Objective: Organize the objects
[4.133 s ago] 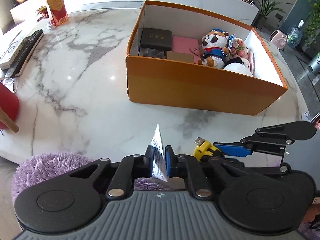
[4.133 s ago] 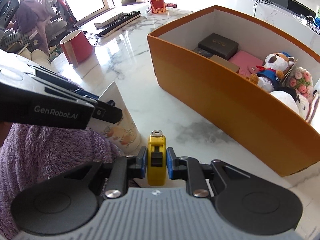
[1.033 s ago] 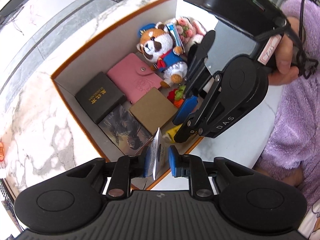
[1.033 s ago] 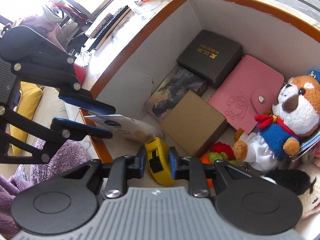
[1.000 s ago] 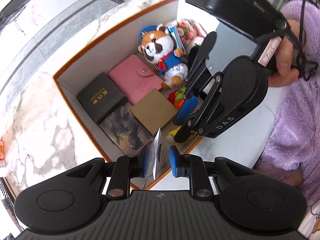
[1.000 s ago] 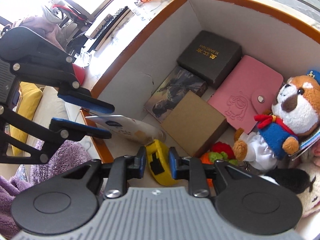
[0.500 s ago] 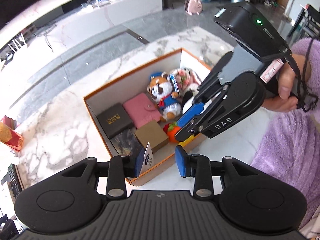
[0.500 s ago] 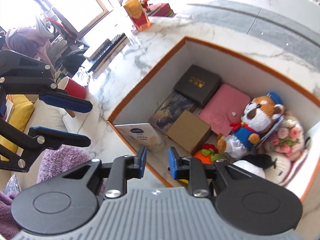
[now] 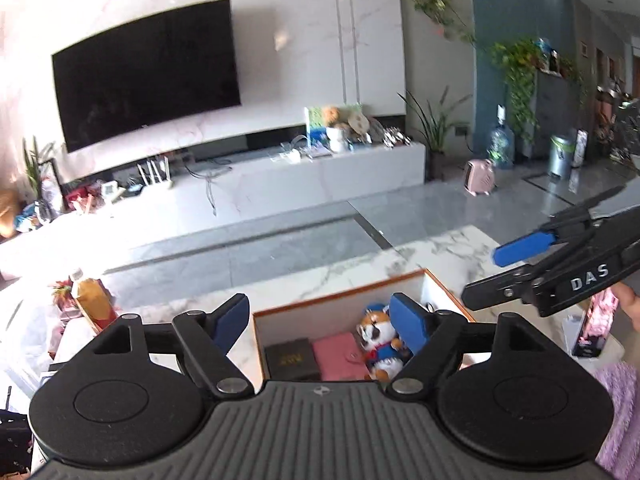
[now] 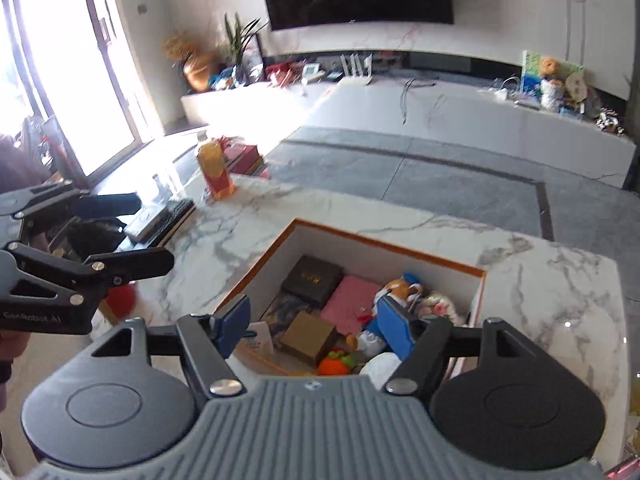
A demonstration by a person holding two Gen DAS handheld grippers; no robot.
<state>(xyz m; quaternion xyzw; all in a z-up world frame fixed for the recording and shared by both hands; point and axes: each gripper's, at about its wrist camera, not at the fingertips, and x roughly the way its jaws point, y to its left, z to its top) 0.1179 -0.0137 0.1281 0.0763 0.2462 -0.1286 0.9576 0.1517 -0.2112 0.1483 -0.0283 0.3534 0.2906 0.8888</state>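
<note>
Black linkage grippers, blue fingers (image 9: pixel 412 322), silver screws, "DAS" lettering, fuzzy purple sleeve (image 9: pixel 622 412)

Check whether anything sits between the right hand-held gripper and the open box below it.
Nothing visible does. The right hand-held gripper hangs open and empty above the box, which has no lid. Its jaws have just been opening. Inside lie a pink wallet, a brown carton and a plush toy.
</note>
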